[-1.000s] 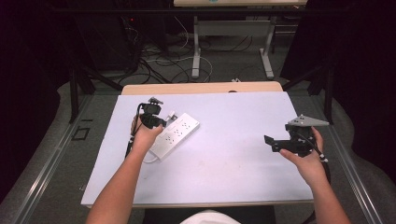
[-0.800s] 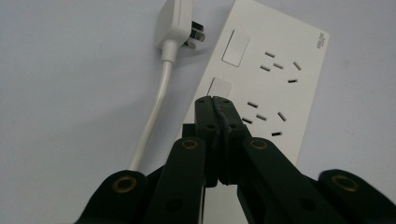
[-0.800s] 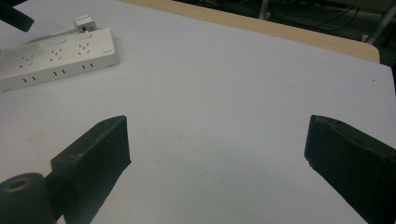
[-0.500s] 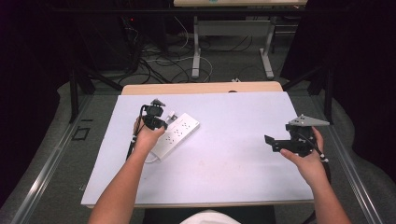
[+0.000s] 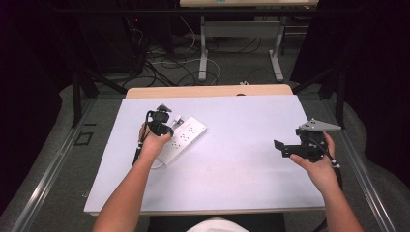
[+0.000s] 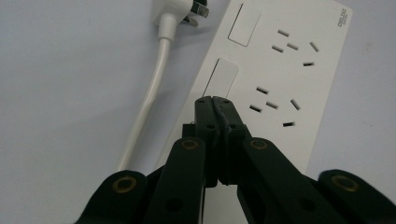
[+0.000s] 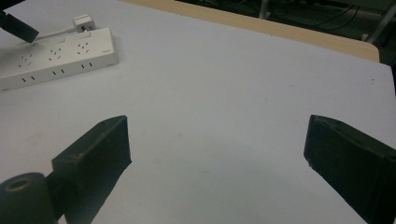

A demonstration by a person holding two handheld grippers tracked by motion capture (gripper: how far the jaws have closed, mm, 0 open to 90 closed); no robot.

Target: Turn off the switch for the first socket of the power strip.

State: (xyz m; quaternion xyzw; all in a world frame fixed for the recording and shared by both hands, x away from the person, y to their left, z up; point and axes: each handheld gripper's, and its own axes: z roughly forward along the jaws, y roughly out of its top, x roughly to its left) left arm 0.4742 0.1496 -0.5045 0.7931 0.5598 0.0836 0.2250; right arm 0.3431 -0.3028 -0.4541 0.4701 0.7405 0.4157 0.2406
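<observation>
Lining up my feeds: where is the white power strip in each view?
High view: power strip left of centre, under the left gripper.
Left gripper view: upper right, beyond the shut jaws.
Right gripper view: top left.
Shared landmark: its white plug, lying beside it.

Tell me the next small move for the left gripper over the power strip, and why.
Probably ease the left gripper down onto the rocker switch. Its jaws are shut, tips poised at the switch's near end on the power strip; contact isn't clear. The right gripper waits open, well apart.

Closed gripper (image 6: 215, 99) over power strip (image 6: 280, 79)
</observation>
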